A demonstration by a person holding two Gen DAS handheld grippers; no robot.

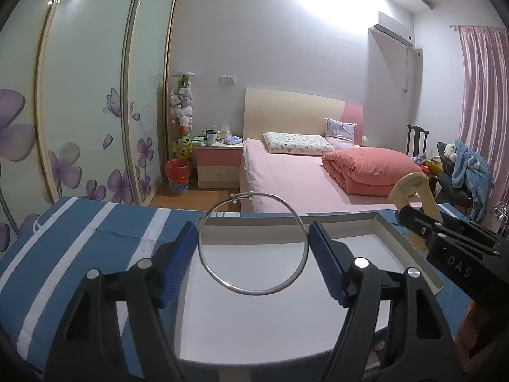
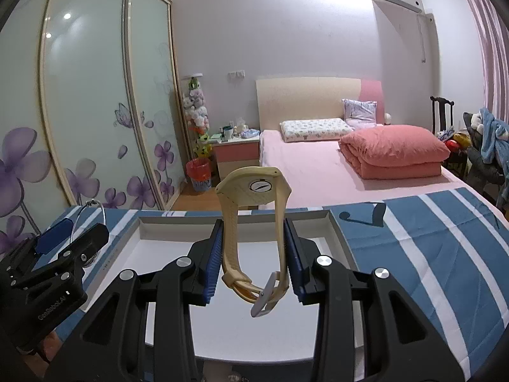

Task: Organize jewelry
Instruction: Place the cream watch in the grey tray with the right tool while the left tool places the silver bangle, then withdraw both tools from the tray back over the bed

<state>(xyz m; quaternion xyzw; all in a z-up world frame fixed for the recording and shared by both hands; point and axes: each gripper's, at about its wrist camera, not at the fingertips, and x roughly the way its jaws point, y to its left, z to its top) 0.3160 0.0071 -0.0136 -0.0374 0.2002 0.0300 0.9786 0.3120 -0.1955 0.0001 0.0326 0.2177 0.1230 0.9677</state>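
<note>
My left gripper is shut on a thin silver bangle, which stands upright between the blue pads above a shallow white box. The right gripper is shut on a cream-yellow watch; its strap loop runs between the pads, the case points up, and the buckle hangs toward the camera. Both grippers hover side by side over the white box. In the left wrist view the right gripper and the watch show at the right edge. In the right wrist view the left gripper with the bangle shows at the left.
The box lies on a blue-and-white striped cloth. Behind it are a pink bed with a folded red quilt, a nightstand, a red bin, and sliding wardrobe doors on the left. A chair with clothes stands at the right.
</note>
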